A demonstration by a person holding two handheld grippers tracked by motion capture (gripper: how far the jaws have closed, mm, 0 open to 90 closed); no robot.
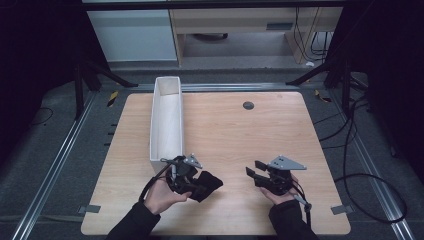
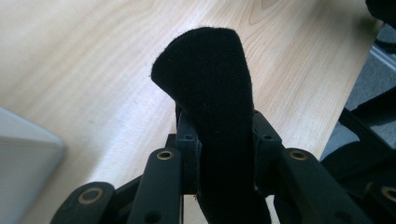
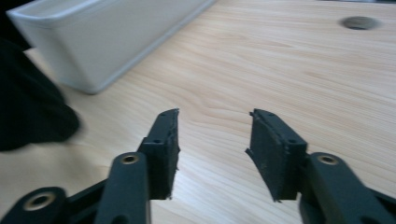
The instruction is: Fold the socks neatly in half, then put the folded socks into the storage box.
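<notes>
A black knitted cloth (image 2: 210,79), perhaps a sock, stands up between the jaws of my left gripper (image 2: 222,135), and the pads press on both its sides. From above, that left gripper (image 1: 196,180) sits near the table's front, just below the white bin, with the black cloth (image 1: 210,183) bunched at its right side. My right gripper (image 1: 254,170) is off to the right over bare wood and points left. In its own view the right gripper (image 3: 212,140) is open with nothing between its jaws, and the black cloth (image 3: 28,107) lies to the left.
A long, narrow white bin (image 1: 167,117) runs front to back on the left half of the wooden table (image 1: 280,130); its near end (image 3: 107,42) is close to the cloth. A round cable hole (image 1: 248,105) sits at the table's far middle. Cables trail on the floor at right.
</notes>
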